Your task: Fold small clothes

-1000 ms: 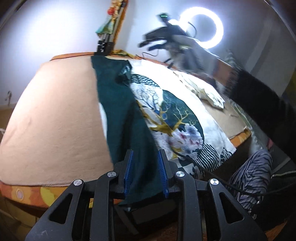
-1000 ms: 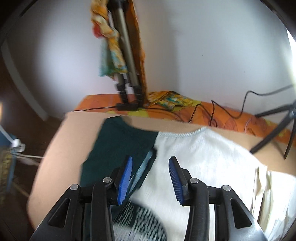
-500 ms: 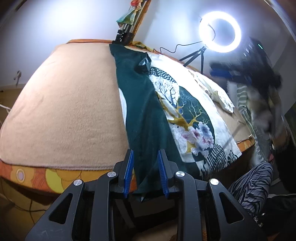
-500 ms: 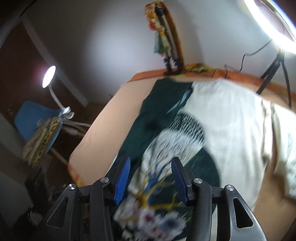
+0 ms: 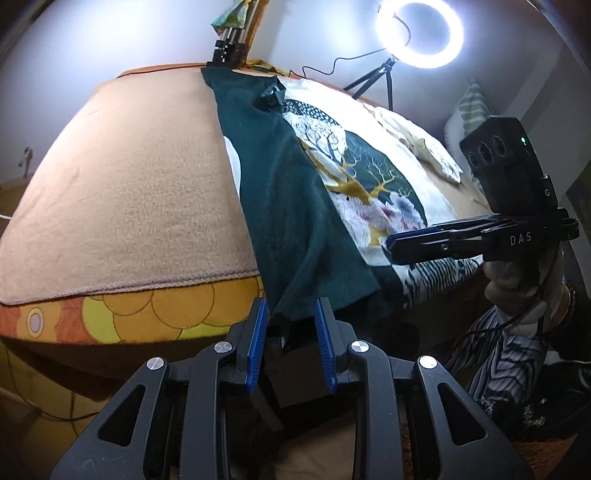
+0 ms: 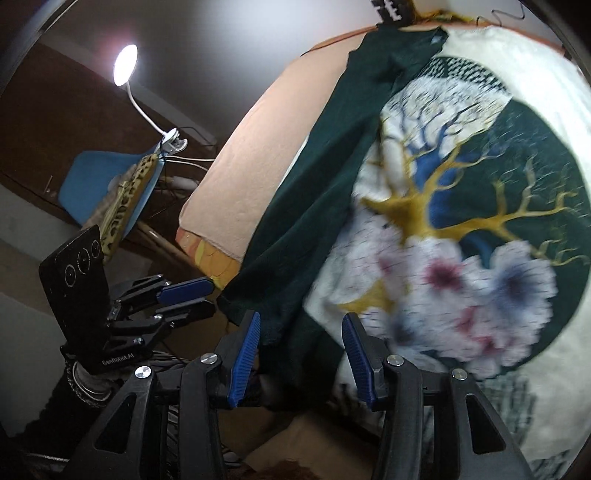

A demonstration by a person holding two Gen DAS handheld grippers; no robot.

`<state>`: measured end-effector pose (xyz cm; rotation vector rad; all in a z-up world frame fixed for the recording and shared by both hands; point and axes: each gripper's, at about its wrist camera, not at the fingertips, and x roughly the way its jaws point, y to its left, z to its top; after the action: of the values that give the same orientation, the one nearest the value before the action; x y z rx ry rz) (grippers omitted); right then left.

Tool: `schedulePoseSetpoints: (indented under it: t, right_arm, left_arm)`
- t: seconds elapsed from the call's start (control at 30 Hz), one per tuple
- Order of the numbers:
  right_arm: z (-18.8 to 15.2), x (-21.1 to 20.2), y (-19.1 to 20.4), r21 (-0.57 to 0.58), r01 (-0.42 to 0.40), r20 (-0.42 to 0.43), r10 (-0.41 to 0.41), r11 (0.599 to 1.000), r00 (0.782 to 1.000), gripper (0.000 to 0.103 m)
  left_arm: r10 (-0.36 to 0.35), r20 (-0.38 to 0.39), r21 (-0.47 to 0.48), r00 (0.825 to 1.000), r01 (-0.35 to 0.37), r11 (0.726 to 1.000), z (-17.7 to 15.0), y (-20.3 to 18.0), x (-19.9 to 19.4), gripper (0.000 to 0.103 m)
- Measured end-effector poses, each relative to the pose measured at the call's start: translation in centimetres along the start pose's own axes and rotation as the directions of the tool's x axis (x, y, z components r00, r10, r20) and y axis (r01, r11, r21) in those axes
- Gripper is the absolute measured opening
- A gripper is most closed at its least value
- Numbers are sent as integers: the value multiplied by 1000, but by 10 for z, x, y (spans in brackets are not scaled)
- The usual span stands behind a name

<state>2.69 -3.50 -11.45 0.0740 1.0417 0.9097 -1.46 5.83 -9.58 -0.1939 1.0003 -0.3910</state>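
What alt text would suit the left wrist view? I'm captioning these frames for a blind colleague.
The left gripper sits at the near hem of a dark green folded-over panel of a white tree-print shirt, spread on a tan blanket. The right gripper reaches in from the right over the print, and a ring light glows behind.

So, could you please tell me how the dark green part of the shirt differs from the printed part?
The dark green part is plain and folded as a long strip; the printed part carries a gold tree and flowers on cream and lies flat. The strip overlaps the printed part's edge. Both lie on the tan blanket.
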Motion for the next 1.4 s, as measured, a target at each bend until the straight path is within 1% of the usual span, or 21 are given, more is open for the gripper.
schedulePoseSetpoints:
  t: [0.1,0.13,0.2,0.23,0.27,0.3,0.33,0.37,0.43,0.53,0.77,0.83,0.93,1.0,1.07,1.13,1.2,1.3,1.33,1.37,1.4]
  right_arm:
    - [4,13,6,-8,-1,-31,1,1000,1000,49]
    - [8,18,6,-4,-6,-47,5,1000,999,47]
    - [7,26,8,-3,-9,-70,8,1000,998,34]
    - [11,29,12,-7,-10,-77,9,1000,997,24]
    - [11,31,13,-7,-16,-85,15,1000,996,12]
    - [11,34,13,0,-27,-91,27,1000,996,6]
    - [10,36,13,10,-33,-90,34,999,995,2]
    - [10,35,12,28,-50,-84,52,998,995,1]
    - [8,19,8,50,-98,-51,101,994,994,0]
    - [3,-6,-2,73,-147,5,147,987,989,0]
    - [-2,3,-14,126,-138,-29,143,982,989,0]
    - [-2,5,-15,116,-103,-46,109,988,993,1]
    - [-3,7,-12,108,-82,-58,89,991,994,0]
    - [-4,4,-15,105,-72,-58,78,992,995,1]
    - [-4,2,-19,110,-60,-53,66,992,996,2]
    - [-5,-2,-26,127,-53,-43,59,990,997,5]
    - [-6,-6,-31,140,-69,-35,75,988,997,6]
    - [-8,-9,-38,155,-84,-22,88,984,996,7]
    - [-8,-10,-39,158,-86,-23,90,984,996,11]
    - [-8,-9,-39,160,-86,-24,91,983,996,21]
    - [-8,-9,-41,164,-86,-25,92,983,995,27]
  left_arm:
    - [13,-6,12,1000,-13,1000,-3,0,0,25]
    - [17,-4,16,1000,-17,1000,-4,-1,-1,25]
    - [26,1,25,1000,-26,999,-5,-1,-2,27]
    - [31,4,29,1000,-31,999,-6,-2,-2,30]
    - [40,10,35,999,-40,999,-6,-2,-3,39]
    - [47,16,41,999,-48,998,-7,-3,-4,45]
    - [51,19,46,999,-52,998,-7,-4,-4,45]
    - [57,19,58,998,-58,997,-8,-6,-4,45]
    - [65,19,83,998,-67,994,-8,-11,-2,45]
    - [90,16,161,996,-91,983,-12,-26,5,45]
    - [131,48,271,990,-139,953,-9,-47,9,45]
    - [123,41,272,992,-129,954,-9,-46,9,45]
    - [104,17,267,994,-104,958,-12,-46,12,45]
    - [82,-14,277,997,-75,958,-17,-47,16,45]
    - [37,-62,276,997,-18,961,-23,-48,18,45]
    - [28,-87,277,996,-2,961,-29,-49,18,45]
    - [43,-76,274,996,-21,961,-30,-47,14,45]
    - [84,-9,259,996,-79,963,-25,-40,3,45]
    - [97,12,263,995,-97,960,-24,-39,1,45]
    - [112,24,275,993,-115,955,-21,-39,0,45]
    - [122,29,289,992,-125,949,-20,-40,0,45]
